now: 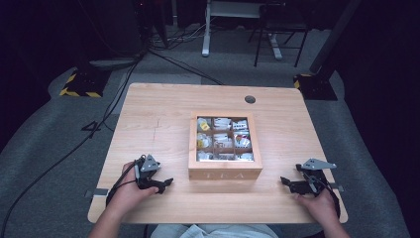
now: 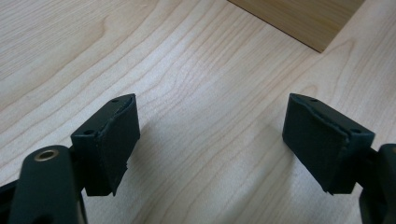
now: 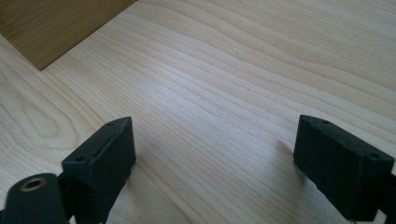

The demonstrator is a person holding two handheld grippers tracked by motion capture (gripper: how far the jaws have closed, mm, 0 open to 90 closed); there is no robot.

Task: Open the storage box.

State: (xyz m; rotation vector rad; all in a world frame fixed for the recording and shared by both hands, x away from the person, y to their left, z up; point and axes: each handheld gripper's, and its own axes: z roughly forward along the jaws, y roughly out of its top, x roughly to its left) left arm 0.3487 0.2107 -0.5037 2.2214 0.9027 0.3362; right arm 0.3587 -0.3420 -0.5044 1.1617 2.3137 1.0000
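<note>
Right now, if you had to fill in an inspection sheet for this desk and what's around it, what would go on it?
Surface: light wooden table, with a round cable hole near its far edge.
Job's things: wooden tea box, marked TEA on the front, mid-table; nine compartments hold tea bags.
Clutter: nothing seen.
Grippers: left gripper rests on the table left of the box, jaws open, nothing between them; right gripper rests right of the box, jaws open, nothing between them.
Cables: a black cable trails from the left gripper; more cables lie on the floor beyond the table.
Surroundings: grey carpet, a white desk frame, dark stands with yellow-black striped bases.
</note>
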